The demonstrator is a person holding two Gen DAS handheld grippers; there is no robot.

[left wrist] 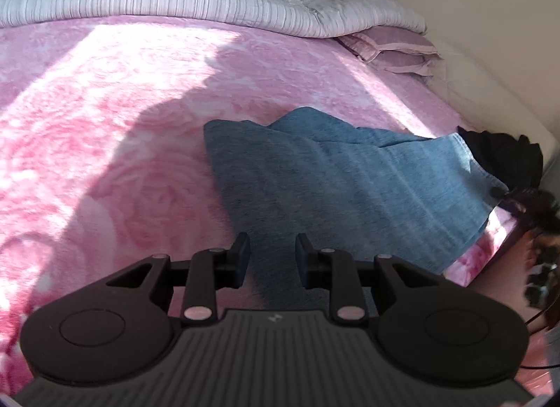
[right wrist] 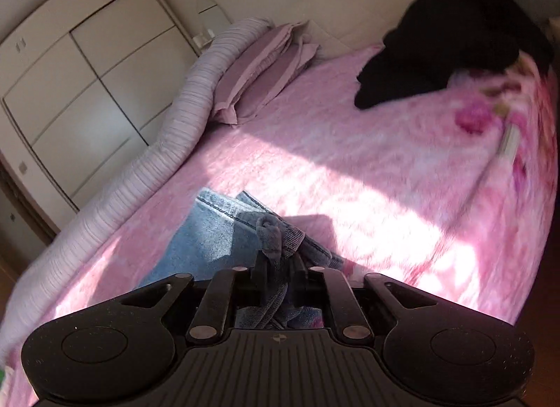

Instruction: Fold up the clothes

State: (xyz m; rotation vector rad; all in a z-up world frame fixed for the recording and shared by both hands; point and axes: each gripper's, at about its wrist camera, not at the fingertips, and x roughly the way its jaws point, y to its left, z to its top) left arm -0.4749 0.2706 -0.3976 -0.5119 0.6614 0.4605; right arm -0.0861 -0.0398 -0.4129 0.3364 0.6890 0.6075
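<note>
The jeans (left wrist: 350, 176) lie doubled over on the pink bed (left wrist: 105, 127), just ahead of the released, empty left claw (left wrist: 273, 253). A bunched denim edge sits between the right claw (right wrist: 280, 263) jaws, though I cannot tell if they still pinch it. A black garment (right wrist: 437, 39) far beyond looks unfolded. No containers in sight

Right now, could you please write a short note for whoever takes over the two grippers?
Left gripper: open, empty, over the near edge of the blue jeans.
Right gripper: a bunched jeans hem sits between its fingers; the grip is unclear.
Jeans lie partly folded on the pink blanket; a black garment waits crumpled at the far corner.
Left: finish the jeans, then fold the black garment.
</note>
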